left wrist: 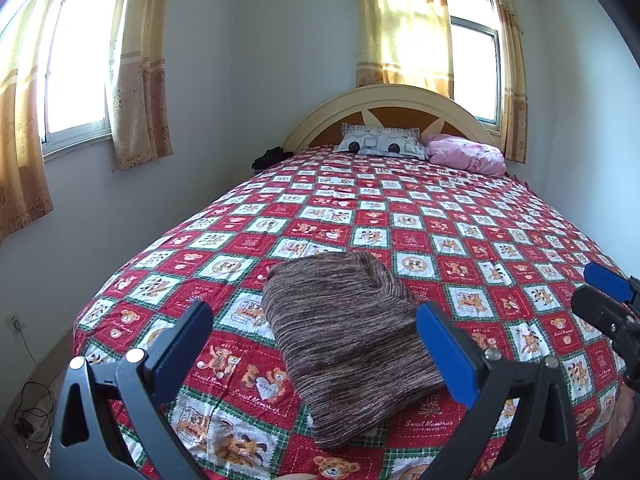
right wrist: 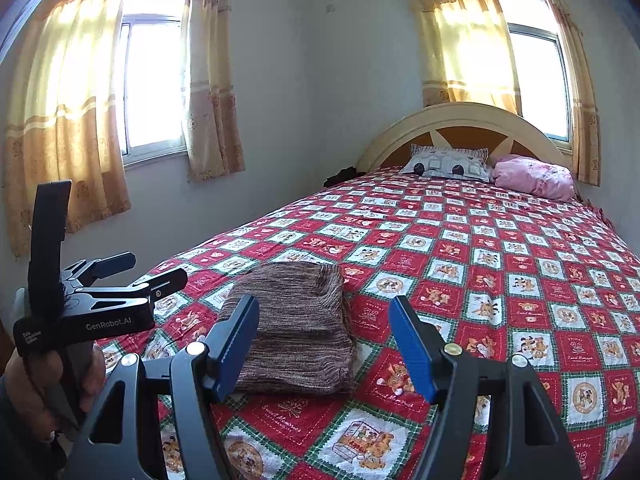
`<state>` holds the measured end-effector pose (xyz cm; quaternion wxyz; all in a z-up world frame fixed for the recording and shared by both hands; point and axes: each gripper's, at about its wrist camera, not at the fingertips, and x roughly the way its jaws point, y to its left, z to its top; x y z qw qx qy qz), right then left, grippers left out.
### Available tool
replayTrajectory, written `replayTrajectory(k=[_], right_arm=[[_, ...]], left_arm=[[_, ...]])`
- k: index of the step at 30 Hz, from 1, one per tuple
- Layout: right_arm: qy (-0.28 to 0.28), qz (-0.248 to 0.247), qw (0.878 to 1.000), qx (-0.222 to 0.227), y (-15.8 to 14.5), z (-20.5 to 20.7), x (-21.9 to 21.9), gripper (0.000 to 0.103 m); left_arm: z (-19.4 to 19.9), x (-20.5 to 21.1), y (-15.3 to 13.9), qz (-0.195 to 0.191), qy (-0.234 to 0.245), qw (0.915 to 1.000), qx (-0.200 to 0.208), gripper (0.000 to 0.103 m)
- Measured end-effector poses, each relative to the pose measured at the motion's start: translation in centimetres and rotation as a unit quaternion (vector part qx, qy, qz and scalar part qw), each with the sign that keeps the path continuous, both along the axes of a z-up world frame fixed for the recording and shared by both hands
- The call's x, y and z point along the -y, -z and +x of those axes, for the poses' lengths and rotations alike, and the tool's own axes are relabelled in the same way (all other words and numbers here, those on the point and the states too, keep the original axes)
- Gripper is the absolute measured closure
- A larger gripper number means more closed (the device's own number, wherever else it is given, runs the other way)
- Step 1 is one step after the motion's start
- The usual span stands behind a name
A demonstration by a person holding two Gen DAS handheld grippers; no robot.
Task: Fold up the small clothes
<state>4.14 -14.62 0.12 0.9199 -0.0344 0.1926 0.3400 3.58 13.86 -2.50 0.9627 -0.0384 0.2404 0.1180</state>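
A brown striped knit garment lies folded into a compact rectangle on the red patchwork bedspread, near the foot of the bed. My left gripper is open and empty, held above the garment without touching it. My right gripper is open and empty, above the bed with the garment just left of centre between its fingers. The right gripper also shows at the right edge of the left wrist view. The left gripper shows at the left of the right wrist view, open.
Two pillows, a grey patterned one and a pink one, lie by the curved headboard. Curtained windows are on the walls. A dark item sits beside the bed's far left. Cables lie on the floor.
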Motion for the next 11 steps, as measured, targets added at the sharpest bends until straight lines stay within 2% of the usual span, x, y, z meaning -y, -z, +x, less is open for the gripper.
replayTrajectory(k=[4,11], right_arm=[[-0.001,-0.001,1.000,0.000,0.08,-0.06,-0.09,0.035],[0.000,-0.001,1.000,0.000,0.19,-0.06,-0.05,0.035]], left_arm=[[0.10,-0.33,0.24,-0.013,0.007,0.9999,-0.002,0.000],[-0.02,0.08,0.35,0.000,0.018,0.9998,0.003,0.000]])
